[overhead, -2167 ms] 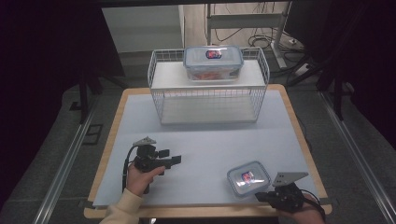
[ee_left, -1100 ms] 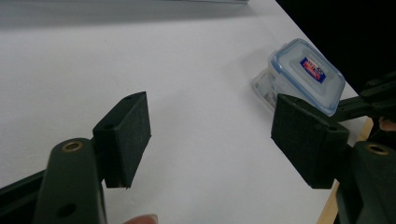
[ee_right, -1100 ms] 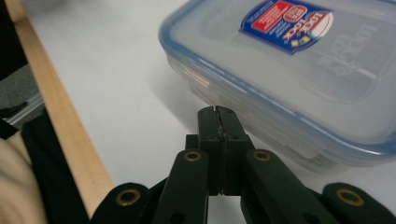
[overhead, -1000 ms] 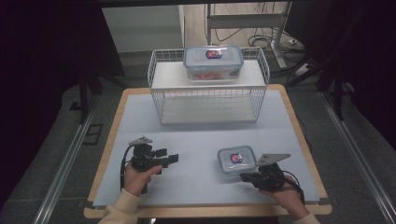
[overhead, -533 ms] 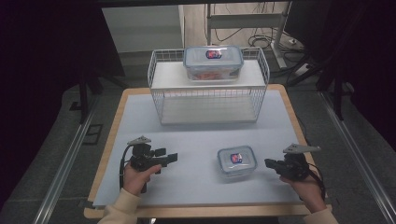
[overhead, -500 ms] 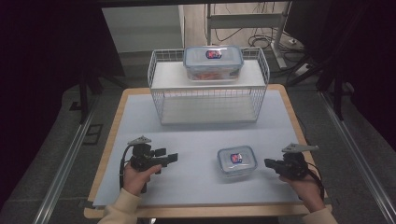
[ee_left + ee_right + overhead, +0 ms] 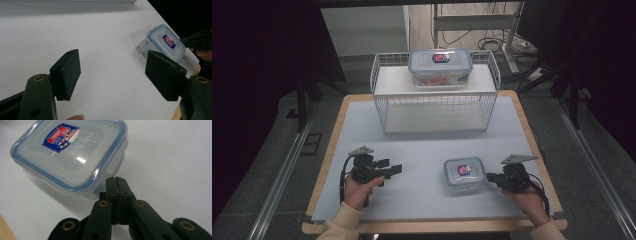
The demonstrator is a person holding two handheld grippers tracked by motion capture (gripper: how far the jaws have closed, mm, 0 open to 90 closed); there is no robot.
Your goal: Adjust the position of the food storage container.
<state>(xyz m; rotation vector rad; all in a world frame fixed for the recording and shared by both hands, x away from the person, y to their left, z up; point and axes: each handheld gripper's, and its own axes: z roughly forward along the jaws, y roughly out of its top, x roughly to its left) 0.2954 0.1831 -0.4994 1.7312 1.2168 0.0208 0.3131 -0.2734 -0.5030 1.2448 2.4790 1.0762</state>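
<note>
— So, what does the place look like from where you stand?

— Dim all round, dark floor, cables trailing at the back. A table [image 7: 422,150] with a pale sheet over it and a wooden rim sits in the light. At its far side stands a white wire basket rack [image 7: 435,95] with a flat shelf on top.

— Any containers?

— Two. A larger clear box [image 7: 440,66] with a blue-edged clip lid rests on the rack's shelf; something orange-red shows through its wall, though I cannot tell what. A small square container [image 7: 464,174] of the same kind, with a red and blue label on the lid, sits on the sheet near the front right. Its lid is on. Its contents I cannot make out.

— And the person's tools?

— The right gripper [image 7: 490,177] lies low on the table just to the right of the small container, its jaws pressed fully together with nothing between them. In the right gripper view, the closed tip [image 7: 117,185] points at the container's near corner, right beside it; whether it touches I cannot say.

— The other one?

— The left gripper [image 7: 393,167] is held over the front left of the table, well apart from the container, jaws spread wide and empty, aimed across the sheet toward it.
</note>
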